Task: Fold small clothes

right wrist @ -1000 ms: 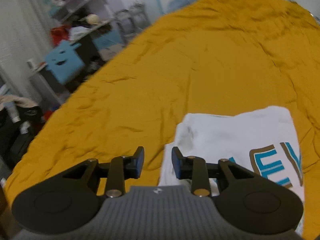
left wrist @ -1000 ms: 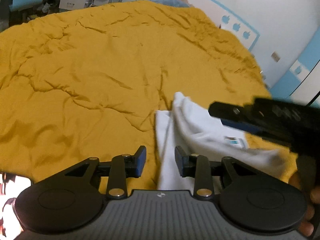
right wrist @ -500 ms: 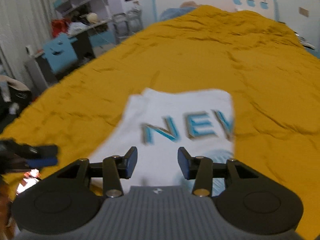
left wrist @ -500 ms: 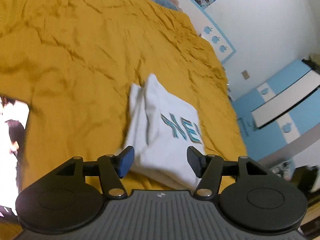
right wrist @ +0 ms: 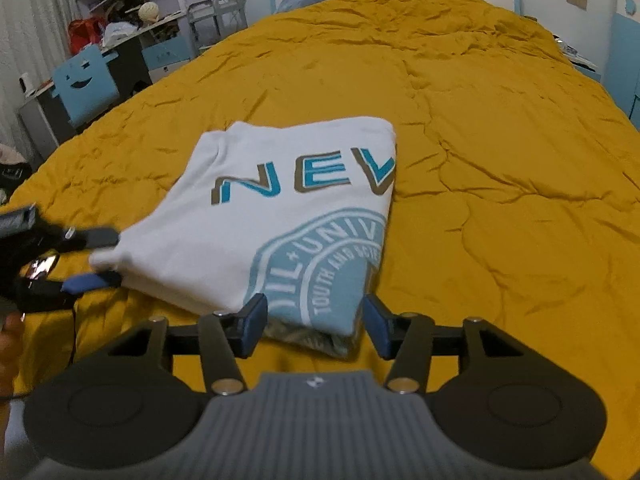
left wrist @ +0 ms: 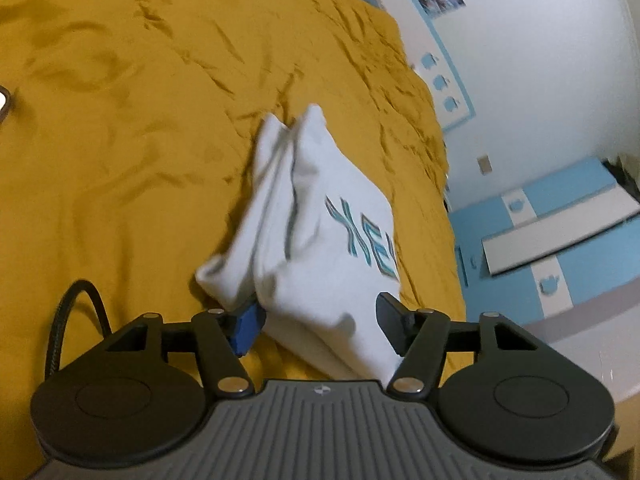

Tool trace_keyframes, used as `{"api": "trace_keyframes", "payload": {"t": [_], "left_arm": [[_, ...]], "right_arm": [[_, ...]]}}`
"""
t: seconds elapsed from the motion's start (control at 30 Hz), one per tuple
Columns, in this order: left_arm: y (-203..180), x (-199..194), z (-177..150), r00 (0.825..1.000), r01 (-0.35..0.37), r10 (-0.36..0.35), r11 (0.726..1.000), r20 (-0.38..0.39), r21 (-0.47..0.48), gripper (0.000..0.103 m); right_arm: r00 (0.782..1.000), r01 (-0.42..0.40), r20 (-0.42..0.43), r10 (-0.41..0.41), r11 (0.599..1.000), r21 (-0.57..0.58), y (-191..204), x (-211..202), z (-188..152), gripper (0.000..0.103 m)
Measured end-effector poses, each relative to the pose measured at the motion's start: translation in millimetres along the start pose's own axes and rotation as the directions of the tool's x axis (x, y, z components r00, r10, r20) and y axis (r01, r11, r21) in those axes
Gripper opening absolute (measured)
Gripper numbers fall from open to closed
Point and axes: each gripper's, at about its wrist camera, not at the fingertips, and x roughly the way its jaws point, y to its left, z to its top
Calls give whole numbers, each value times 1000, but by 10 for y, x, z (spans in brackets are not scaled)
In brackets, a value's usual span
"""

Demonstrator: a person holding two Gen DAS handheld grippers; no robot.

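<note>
A white T-shirt (right wrist: 280, 220) with blue "NEV" lettering and a light blue round print lies folded into a rectangle on the yellow bedspread (right wrist: 500, 140). It also shows in the left wrist view (left wrist: 320, 240). My right gripper (right wrist: 314, 326) is open, its fingers on either side of the shirt's near edge. My left gripper (left wrist: 320, 326) is open around the shirt's left near corner; it also shows at the left of the right wrist view (right wrist: 92, 260), fingers above and below that corner.
The yellow bedspread (left wrist: 140, 120) is wrinkled and stretches far beyond the shirt. A black cable (left wrist: 64, 320) loops at the left gripper's side. A desk and shelves with clutter (right wrist: 120, 40) stand left of the bed. Blue and white cabinets (left wrist: 560, 240) stand to the right.
Both grippers have opened wider and moved in to the shirt's near edge and corner. The shirt now lies folded into a rectangle with the lettering up.
</note>
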Motion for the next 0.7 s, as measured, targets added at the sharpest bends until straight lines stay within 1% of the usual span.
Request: {"api": "trace_keyframes", "payload": {"t": [0.03, 0.07, 0.1, 0.13, 0.17, 0.23, 0.3, 0.4, 0.47, 0.53, 0.57, 0.6, 0.67, 0.7], "left_arm": [[4, 2, 17, 1000, 0, 0, 1000, 11, -4, 61], [-6, 9, 44, 1000, -5, 4, 1000, 18, 4, 55], [-25, 20, 63, 1000, -8, 8, 1000, 18, 19, 43], [-55, 24, 82, 1000, -15, 14, 999, 21, 37, 24], [-96, 15, 102, 999, -23, 21, 998, 27, 58, 19], [-232, -45, 139, 999, -17, 12, 993, 46, 118, 16], [-452, -128, 152, 997, -32, 17, 977, 73, 211, 15], [-847, -247, 126, 995, -48, 11, 929, 103, 367, 15], [-1040, -290, 93, 993, -58, 7, 898, 117, 435, 14], [-1109, -313, 87, 991, -80, 20, 879, 132, 469, 14], [-1077, -316, 105, 990, -103, 43, 880, 137, 463, 14], [-1002, -310, 132, 989, -122, 72, 889, 129, 441, 14], [-775, -282, 166, 986, -159, 130, 904, 99, 397, 13], [-645, -247, 155, 982, -186, 165, 904, 87, 386, 13]], "right_arm": [[1000, -1, -1, 1, 1000, -14, 5, -4, -23, 49], [1000, 1, -2, -1, 1000, -28, 18, -8, -40, 49], [1000, 4, -4, -4, 999, -42, 26, -7, -68, 49], [1000, 8, -9, -8, 998, -55, 43, 4, -87, 49], [1000, 14, -16, -15, 998, -64, 55, 25, -110, 49], [999, 27, -35, -29, 997, -72, 67, 85, -144, 49], [998, 40, -44, -43, 996, -75, 71, 128, -165, 49], [996, 67, -47, -70, 995, -70, 45, 182, -170, 49], [997, 58, -39, -60, 997, -42, 22, 202, -134, 48], [998, 61, -24, -62, 998, -25, 21, 236, -85, 35], [997, 79, -20, -80, 997, -20, 10, 262, -62, 16], [994, 103, -27, -103, 995, -12, -13, 290, -39, 11], [995, 86, -41, -86, 996, 1, -73, 311, -36, 11], [995, 83, -49, -84, 996, -16, -75, 318, -56, 11]]}}
